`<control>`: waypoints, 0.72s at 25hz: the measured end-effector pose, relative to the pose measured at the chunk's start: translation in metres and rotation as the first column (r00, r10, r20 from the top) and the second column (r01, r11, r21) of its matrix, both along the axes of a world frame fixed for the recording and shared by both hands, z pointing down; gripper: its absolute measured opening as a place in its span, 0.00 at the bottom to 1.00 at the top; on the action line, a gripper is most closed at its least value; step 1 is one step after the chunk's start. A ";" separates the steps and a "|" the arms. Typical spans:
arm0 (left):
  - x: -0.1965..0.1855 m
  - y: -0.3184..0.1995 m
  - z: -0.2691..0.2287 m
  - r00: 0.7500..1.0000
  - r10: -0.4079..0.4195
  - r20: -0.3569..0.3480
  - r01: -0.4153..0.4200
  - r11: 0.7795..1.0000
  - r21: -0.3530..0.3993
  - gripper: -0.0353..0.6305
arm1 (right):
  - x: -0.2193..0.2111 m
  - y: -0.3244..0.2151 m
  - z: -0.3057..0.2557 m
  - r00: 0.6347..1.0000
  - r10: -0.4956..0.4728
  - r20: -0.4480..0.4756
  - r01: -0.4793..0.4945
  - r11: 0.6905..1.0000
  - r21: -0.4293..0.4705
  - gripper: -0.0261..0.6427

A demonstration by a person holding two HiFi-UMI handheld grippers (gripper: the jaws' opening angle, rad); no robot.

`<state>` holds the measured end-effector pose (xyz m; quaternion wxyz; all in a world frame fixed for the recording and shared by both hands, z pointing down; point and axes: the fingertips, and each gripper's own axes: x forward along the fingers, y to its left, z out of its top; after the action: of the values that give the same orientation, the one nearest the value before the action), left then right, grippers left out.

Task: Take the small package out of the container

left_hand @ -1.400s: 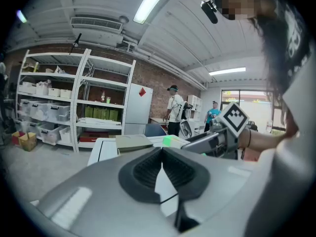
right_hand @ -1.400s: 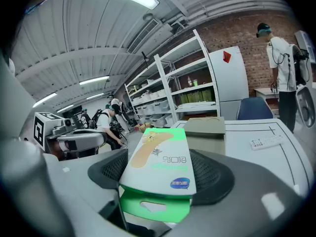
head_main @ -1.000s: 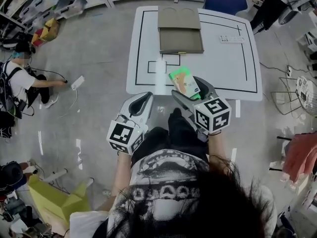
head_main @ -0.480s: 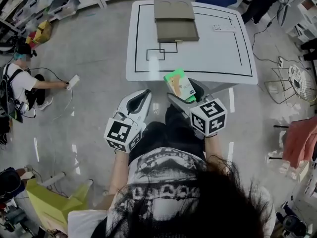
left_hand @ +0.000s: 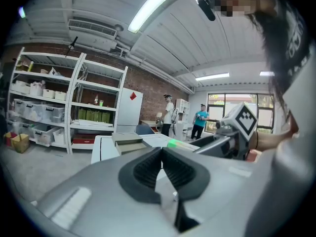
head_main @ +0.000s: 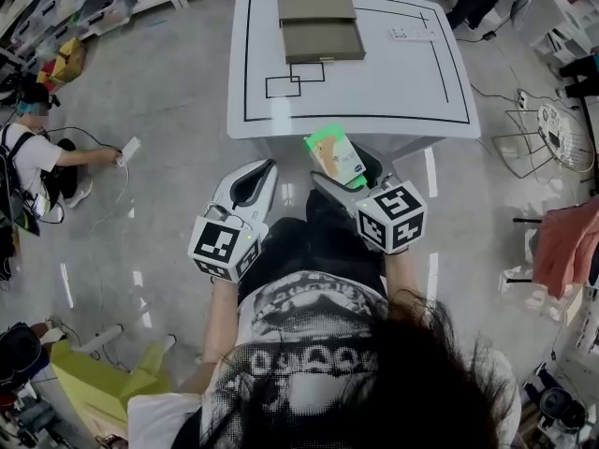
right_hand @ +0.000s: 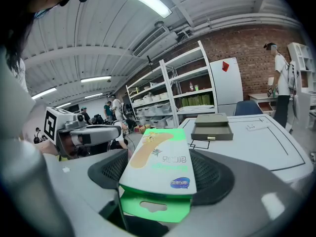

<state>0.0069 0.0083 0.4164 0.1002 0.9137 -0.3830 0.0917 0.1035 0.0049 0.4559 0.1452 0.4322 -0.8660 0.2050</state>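
Observation:
A small green and white package point(head_main: 335, 155) sits between the pads of my right gripper point(head_main: 344, 168), which is shut on it, just off the white table's point(head_main: 374, 82) near edge. In the right gripper view the package point(right_hand: 159, 157) fills the jaws of the right gripper point(right_hand: 163, 181). The grey container point(head_main: 318, 21), a flat box with a drawer, stands at the table's far side, and it also shows ahead as the container point(right_hand: 212, 126). My left gripper point(head_main: 257, 178) is shut and empty, left of the right one; its pads point(left_hand: 148, 169) meet.
A person point(head_main: 37, 157) crouches on the floor at the left by a cable. A small white device point(head_main: 412, 34) lies on the table's right part. Shelves point(left_hand: 44, 112) line the left wall. A round wire fan point(head_main: 562, 134) and pink cloth point(head_main: 566, 269) stand to the right.
Both grippers have drawn back from the table, the right one keeping the package. The package was over the table's near edge and now hangs past it, over the floor.

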 end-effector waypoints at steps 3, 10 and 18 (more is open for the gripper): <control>0.003 0.002 0.001 1.000 0.009 -0.005 -0.009 1.000 -0.001 0.05 | 0.003 0.004 0.002 1.000 0.005 0.000 -0.005 1.000 0.001 0.63; 0.007 0.007 -0.001 0.999 0.036 -0.006 -0.036 0.999 0.007 0.05 | 0.001 0.005 0.002 1.000 0.009 0.003 -0.009 1.000 0.015 0.63; 0.016 0.013 -0.002 0.997 0.071 -0.017 -0.070 0.997 0.021 0.05 | 0.005 0.011 0.002 1.000 0.024 -0.004 -0.024 0.999 0.024 0.63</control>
<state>0.0225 0.0216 0.4147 0.0908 0.9284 -0.3505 0.0833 0.1080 0.0155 0.4578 0.1395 0.4450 -0.8628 0.1953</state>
